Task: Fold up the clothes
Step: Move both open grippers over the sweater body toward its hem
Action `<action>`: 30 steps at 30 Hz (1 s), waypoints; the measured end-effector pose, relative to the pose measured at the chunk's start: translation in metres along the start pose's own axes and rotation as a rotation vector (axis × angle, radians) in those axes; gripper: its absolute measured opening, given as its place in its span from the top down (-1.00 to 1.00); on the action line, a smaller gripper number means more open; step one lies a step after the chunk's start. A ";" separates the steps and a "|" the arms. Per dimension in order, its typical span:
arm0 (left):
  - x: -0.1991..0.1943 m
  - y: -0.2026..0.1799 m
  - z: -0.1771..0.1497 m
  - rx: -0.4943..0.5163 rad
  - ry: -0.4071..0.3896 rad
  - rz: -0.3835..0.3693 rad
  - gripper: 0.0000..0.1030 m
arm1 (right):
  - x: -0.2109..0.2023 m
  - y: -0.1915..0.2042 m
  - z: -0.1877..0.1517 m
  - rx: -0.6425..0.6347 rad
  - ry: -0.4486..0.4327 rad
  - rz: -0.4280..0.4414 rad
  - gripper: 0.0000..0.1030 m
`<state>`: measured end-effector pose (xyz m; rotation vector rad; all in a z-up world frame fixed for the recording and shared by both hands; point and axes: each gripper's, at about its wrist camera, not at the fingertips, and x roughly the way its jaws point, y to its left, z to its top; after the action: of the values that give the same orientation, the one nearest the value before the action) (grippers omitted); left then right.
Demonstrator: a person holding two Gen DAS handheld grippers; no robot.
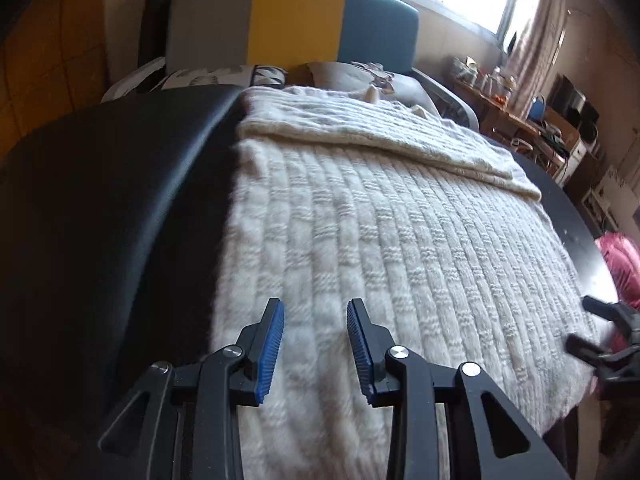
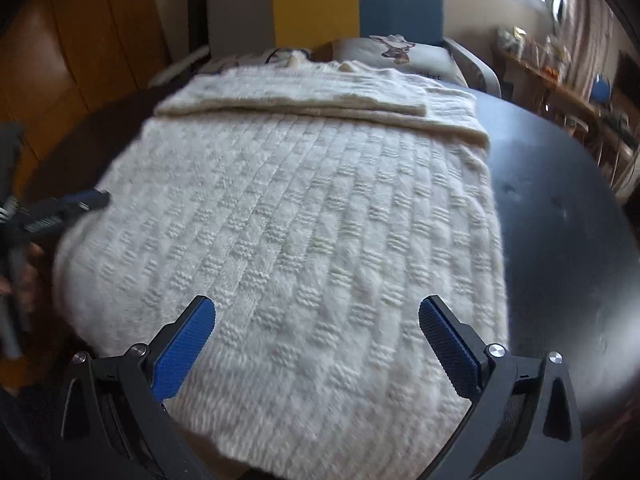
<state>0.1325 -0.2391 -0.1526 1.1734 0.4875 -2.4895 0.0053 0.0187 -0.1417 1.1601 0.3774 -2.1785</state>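
Observation:
A cream knitted sweater lies flat on a round black table, with a sleeve folded across its far end. My left gripper hovers open over the sweater's near left part, nothing between its blue pads. My right gripper stands wide open above the sweater's near edge, empty. Each gripper also shows in the other's view: the right gripper at the sweater's right edge, the left gripper at its left edge.
Behind the table stands a grey, yellow and blue chair back with cushions. A cluttered wooden shelf runs along the right wall under a window. A pink garment lies at the table's right edge.

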 end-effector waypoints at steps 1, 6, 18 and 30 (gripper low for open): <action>-0.003 0.003 -0.003 0.004 0.002 0.000 0.36 | 0.005 0.002 -0.001 0.003 0.012 -0.009 -1.00; -0.026 0.021 -0.022 -0.009 -0.031 -0.095 0.36 | 0.016 0.007 -0.007 0.014 0.038 -0.033 -1.00; -0.031 0.022 -0.048 0.048 0.012 -0.159 0.37 | 0.006 0.006 -0.017 0.022 0.025 -0.037 -1.00; -0.044 0.047 -0.044 -0.055 0.003 -0.174 0.37 | 0.000 -0.002 -0.020 0.046 0.016 0.040 -1.00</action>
<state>0.2087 -0.2540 -0.1522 1.1581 0.6810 -2.6012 0.0164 0.0308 -0.1535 1.2010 0.3103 -2.1547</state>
